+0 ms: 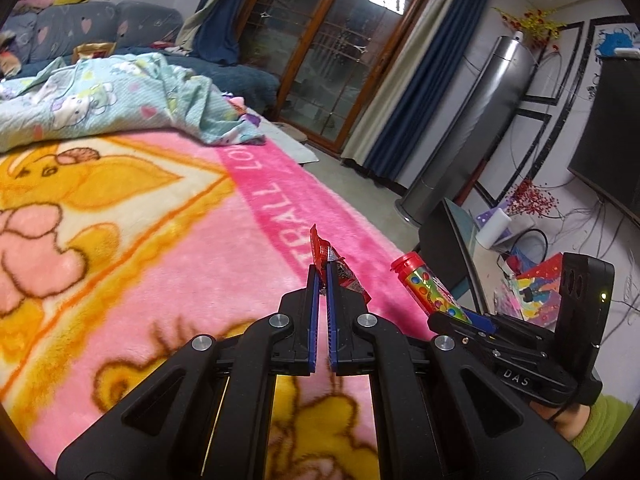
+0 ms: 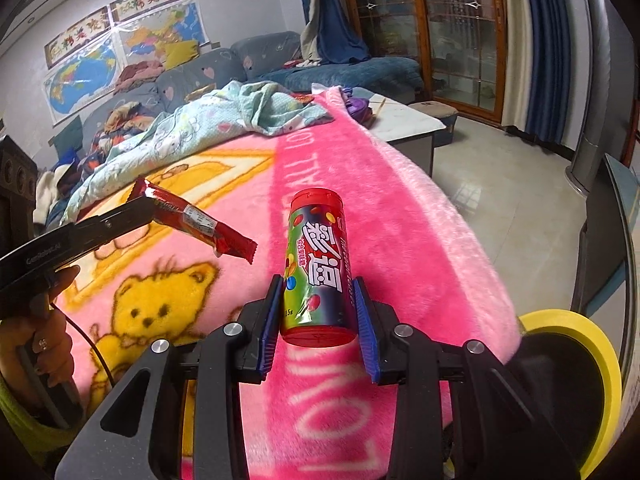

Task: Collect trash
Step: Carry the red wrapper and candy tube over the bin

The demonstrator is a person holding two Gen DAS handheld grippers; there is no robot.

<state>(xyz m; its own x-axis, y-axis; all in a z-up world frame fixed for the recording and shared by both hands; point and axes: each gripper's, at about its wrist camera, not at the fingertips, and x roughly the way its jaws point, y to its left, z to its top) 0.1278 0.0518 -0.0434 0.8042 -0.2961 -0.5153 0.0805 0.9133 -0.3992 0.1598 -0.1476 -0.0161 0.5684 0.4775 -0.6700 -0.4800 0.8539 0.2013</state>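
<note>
Between the pads of the right tongs (image 2: 318, 320), a red-capped candy tube (image 2: 318, 268) is lying clamped, its long axis running forward along the fingers. Left of it, the left tongs (image 1: 323, 276) are pinching shut on a red wrapper (image 2: 200, 218). Beyond both, the pink blanket (image 2: 400, 220) is stretching away; a yellow-rimmed bin (image 2: 592, 344) is waiting nearest the right tongs.
</note>
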